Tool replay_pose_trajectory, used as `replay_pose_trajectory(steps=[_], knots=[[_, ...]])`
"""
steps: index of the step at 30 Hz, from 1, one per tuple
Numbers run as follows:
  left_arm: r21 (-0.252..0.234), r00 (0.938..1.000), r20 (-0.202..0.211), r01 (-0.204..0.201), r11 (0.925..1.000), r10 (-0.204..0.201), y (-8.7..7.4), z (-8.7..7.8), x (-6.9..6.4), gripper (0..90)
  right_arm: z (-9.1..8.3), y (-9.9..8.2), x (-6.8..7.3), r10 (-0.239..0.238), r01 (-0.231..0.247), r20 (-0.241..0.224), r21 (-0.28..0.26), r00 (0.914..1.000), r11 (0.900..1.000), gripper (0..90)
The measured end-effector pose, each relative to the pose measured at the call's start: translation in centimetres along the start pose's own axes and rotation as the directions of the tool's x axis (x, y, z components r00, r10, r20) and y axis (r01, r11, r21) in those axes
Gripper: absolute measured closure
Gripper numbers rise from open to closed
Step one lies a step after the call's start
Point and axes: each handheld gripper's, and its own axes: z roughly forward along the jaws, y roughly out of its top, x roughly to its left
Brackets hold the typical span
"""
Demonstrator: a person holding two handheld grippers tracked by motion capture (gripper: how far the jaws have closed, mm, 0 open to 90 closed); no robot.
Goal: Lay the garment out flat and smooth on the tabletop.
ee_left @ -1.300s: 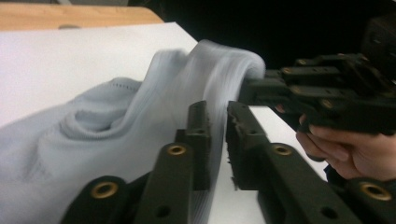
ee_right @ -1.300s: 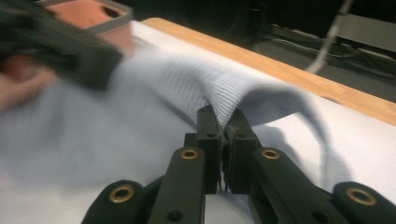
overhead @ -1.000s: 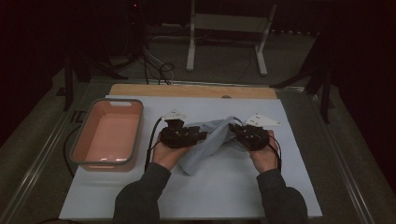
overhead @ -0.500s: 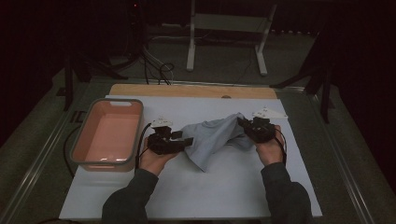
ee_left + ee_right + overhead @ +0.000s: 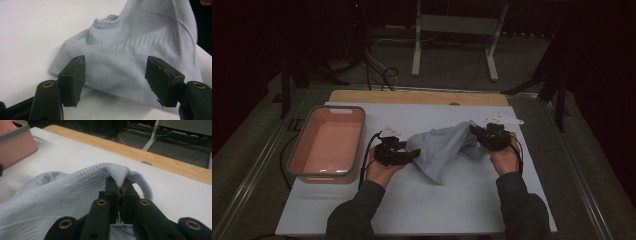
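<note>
Right gripper view: right tool (image 5: 119, 185) pinching ribbed hem of soft, light, limp pale-blue knit garment (image 5: 62, 195); left tool (image 5: 116, 72) spread, jaws just opening, nothing pressed; best gripped at hems.

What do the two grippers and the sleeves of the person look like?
Both the left gripper and the right gripper are black, and each carries a pale plate on top and trails a black cable. In the gripper views the jaws are matt black blocks with toothed inner edges, on arms with brass-coloured rivets. The person wears dark grey long sleeves.
</note>
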Motion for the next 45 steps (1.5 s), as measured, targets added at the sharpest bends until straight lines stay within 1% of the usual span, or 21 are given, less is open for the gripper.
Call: replay_pose_trajectory(steps=[1,2,5,10,11,16,18,23,24,27,28,30,35,36,38,39,40,41,43,44,45], knots=[[0.000,1.0000,0.000,0.000,1.0000,0.000,0.0,0.0,0.0,34.1,0.0,0.0,0.0,0.000,0.000,0.000,0.000,1.0000,1.0000,86.7],[0.007,1.0000,-0.006,0.000,1.0000,0.000,0.1,0.6,0.1,33.7,0.1,-0.3,0.1,-0.001,0.001,-0.007,0.007,1.0000,1.0000,86.4],[0.016,0.9999,-0.010,0.011,0.9998,-0.011,0.1,1.3,0.2,33.4,0.1,-0.7,0.1,-0.005,0.005,-0.011,0.019,0.9999,0.9998,86.3],[0.037,0.9996,-0.027,0.014,0.9992,-0.013,-0.4,1.7,0.5,33.1,0.1,-1.1,-0.2,0.000,0.000,0.000,0.028,1.0000,0.9996,86.3],[0.043,0.9995,-0.031,0.002,0.9991,-0.001,-0.6,1.6,0.5,33.1,0.0,-1.1,-0.3,0.000,0.000,-0.001,0.027,1.0000,0.9996,86.3],[0.052,0.9990,-0.042,-0.012,0.9986,0.014,-1.5,1.0,0.4,32.9,-0.1,-1.0,-0.5,0.001,-0.001,0.005,0.026,1.0000,0.9997,86.4],[0.062,0.9979,-0.056,-0.028,0.9977,0.032,-1.8,0.8,0.4,32.7,0.0,-1.0,-0.5,0.003,-0.003,0.010,0.026,0.9999,0.9997,86.5],[0.079,0.9960,-0.071,-0.047,0.9957,0.053,-2.7,0.8,0.3,32.2,0.1,-0.9,-0.6,0.013,-0.013,0.018,0.025,0.9998,0.9996,86.7],[0.102,0.9947,-0.081,-0.056,0.9933,0.064,-3.1,1.0,0.2,32.3,0.1,-0.8,-0.7,0.019,-0.020,0.017,0.024,0.9997,0.9995,86.8],[0.114,0.9938,-0.087,-0.060,0.9917,0.070,-3.4,1.1,0.2,32.3,0.1,-0.8,-0.8,0.025,-0.025,0.023,0.023,0.9994,0.9994,86.8],[0.132,0.9922,-0.088,-0.076,0.9883,0.088,-3.6,1.3,0.1,32.2,0.1,-0.8,-0.9,0.027,-0.028,0.023,0.022,0.9994,0.9994,86.7],[0.147,0.9905,-0.089,-0.092,0.9849,0.105,-3.7,1.6,0.1,32.1,0.1,-0.8,-1.0,0.034,-0.035,0.021,0.021,0.9992,0.9992,86.8],[0.161,0.9870,-0.110,-0.098,0.9820,0.117,-4.0,2.4,-0.3,30.1,0.1,-0.7,-1.0,0.041,-0.041,0.018,0.018,0.9990,0.9990,86.7],[0.176,0.9828,-0.127,-0.112,0.9781,0.135,-4.1,2.7,-0.6,28.4,0.1,-0.7,-1.0,0.042,-0.042,0.016,0.018,0.9990,0.9989,86.7],[0.176,0.9828,-0.127,-0.112,0.9781,0.135,-4.1,2.7,-0.6,27.9,0.1,-0.7,-1.0,0.043,-0.044,0.014,0.017,0.9990,0.9989,86.7],[0.176,0.9767,-0.152,-0.124,0.9766,0.152,-3.8,3.1,-0.9,24.1,0.1,-0.7,-1.0,0.048,-0.048,0.011,0.017,0.9988,0.9987,86.6],[0.176,0.9767,-0.152,-0.124,0.9766,0.152,-3.8,3.1,-0.9,22.1,0.1,-0.7,-1.0,0.048,-0.048,0.011,0.017,0.9988,0.9987,86.6],[0.174,0.9724,-0.156,-0.145,0.9740,0.173,-3.5,3.3,-1.2,21.6,0.1,-0.7,-1.0,0.048,-0.048,0.009,0.017,0.9988,0.9987,86.6],[0.146,0.9729,-0.154,-0.150,0.9778,0.173,-3.1,3.2,-1.4,21.7,0.1,-0.6,-0.9,0.049,-0.050,0.007,0.018,0.9988,0.9986,86.2],[0.119,0.9733,-0.156,-0.150,0.9815,0.168,-2.9,3.1,-1.6,22.5,0.1,-0.6,-0.9,0.049,-0.050,0.007,0.018,0.9988,0.9986,85.7],[0.105,0.9726,-0.155,-0.158,0.9818,0.173,-2.6,2.9,-1.6,24.8,0.1,-0.6,-0.9,0.050,-0.050,0.006,0.019,0.9987,0.9985,85.4]])
